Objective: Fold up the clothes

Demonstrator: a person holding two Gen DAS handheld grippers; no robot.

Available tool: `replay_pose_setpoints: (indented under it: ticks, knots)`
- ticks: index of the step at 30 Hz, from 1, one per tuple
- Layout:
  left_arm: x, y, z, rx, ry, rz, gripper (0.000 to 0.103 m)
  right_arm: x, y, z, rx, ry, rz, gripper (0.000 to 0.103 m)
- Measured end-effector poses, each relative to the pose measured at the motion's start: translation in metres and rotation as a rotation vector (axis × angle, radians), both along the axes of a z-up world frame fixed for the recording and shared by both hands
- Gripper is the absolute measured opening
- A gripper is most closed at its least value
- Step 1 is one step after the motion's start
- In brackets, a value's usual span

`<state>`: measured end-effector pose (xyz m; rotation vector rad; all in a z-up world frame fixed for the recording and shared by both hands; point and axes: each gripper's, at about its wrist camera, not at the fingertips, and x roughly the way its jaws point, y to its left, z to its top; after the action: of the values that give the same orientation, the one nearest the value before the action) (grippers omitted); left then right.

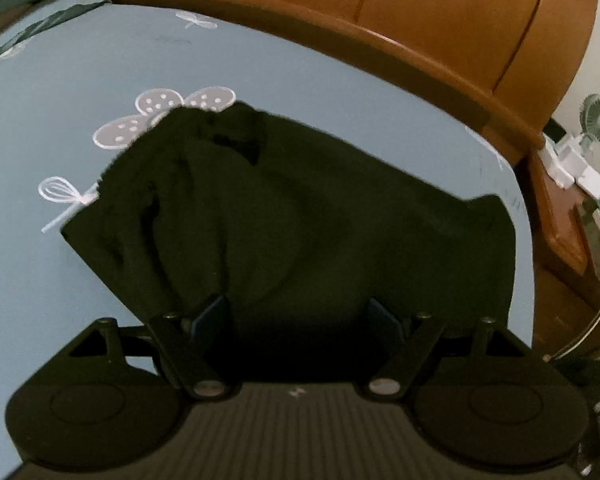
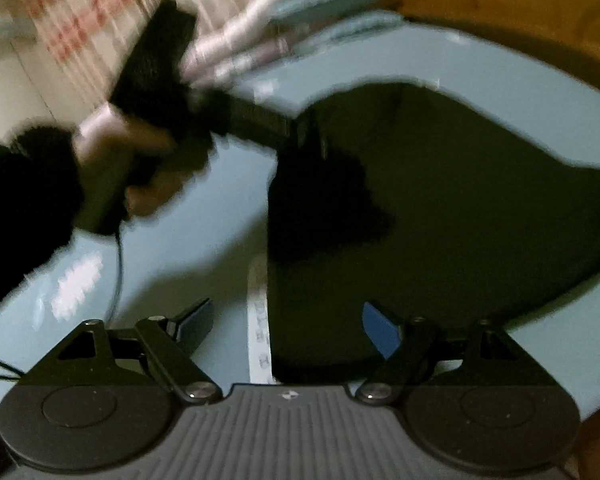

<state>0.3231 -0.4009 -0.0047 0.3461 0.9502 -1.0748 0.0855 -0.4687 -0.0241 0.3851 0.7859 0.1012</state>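
Garment (image 1: 300, 208) on bed (image 1: 40, 120) (headboard (image 1: 420, 20) behind).

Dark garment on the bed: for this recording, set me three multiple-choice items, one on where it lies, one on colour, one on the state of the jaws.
1. Where does the dark garment lie?
A. On the blue bedsheet
B. On the wooden headboard
C. On a bare floor

2. What colour are the butterfly and dragonfly prints on the bedsheet?
A. Red
B. White
C. Yellow

3. How do the jaws of the left gripper and the right gripper stand?
A. Both shut on the cloth
B. Left shut, right open
C. Both open

Key: 1 A, the garment is spread on the blue sheet in front of the headboard in the left wrist view. 2 B, the prints beside the garment's far edge are pale white outlines. 3 C, each wrist view shows a wide gap between the two fingers, with nothing clamped.
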Motion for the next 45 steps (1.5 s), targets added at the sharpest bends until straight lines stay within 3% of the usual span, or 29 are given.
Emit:
replay_pose_setpoints:
  ticks: [5,8,12,19,22,25,29,31,34,37,39,45]
  knots:
    - [0.010,-0.003,0.007,0.006,-0.079,0.013,0.080,-0.007,0.010,0.008,0.020,-0.039,0.008,0.087]
    - [0.019,-0.006,-0.017,0.072,-0.062,0.067,0.080,-0.011,0.014,0.009,0.014,-0.037,-0.003,0.087]
    - [0.023,-0.007,-0.012,0.031,-0.045,0.101,0.080,-0.014,0.015,0.009,0.026,-0.039,-0.007,0.087]
    - [0.037,-0.024,-0.009,0.038,-0.083,0.123,0.081,-0.015,0.010,0.009,0.024,-0.042,-0.017,0.087]
    - [0.040,-0.032,-0.024,0.074,-0.093,0.126,0.080,-0.014,0.009,0.008,0.020,-0.040,-0.017,0.087]
    - [0.027,-0.033,-0.010,0.056,-0.124,0.105,0.079,-0.016,0.007,0.012,0.020,-0.051,-0.018,0.088]
    - [0.001,-0.040,0.006,-0.001,-0.132,-0.012,0.081,-0.017,0.002,0.012,0.022,-0.063,-0.022,0.088]
    - [-0.009,-0.045,0.002,0.006,-0.151,-0.058,0.081,-0.015,0.001,0.011,0.023,-0.063,-0.025,0.088]
    - [-0.014,-0.056,-0.020,0.088,-0.220,-0.064,0.083,-0.014,0.000,0.011,0.033,-0.065,-0.029,0.088]
    - [-0.007,-0.053,-0.027,0.074,-0.170,-0.035,0.088,-0.016,0.001,0.011,0.032,-0.063,-0.026,0.088]
    - [-0.008,-0.053,-0.019,0.078,-0.159,-0.030,0.084,-0.017,-0.001,0.011,0.030,-0.060,-0.030,0.088]
    - [-0.022,-0.040,0.001,-0.070,0.005,-0.096,0.084,-0.014,-0.003,0.009,0.035,-0.064,-0.052,0.088]
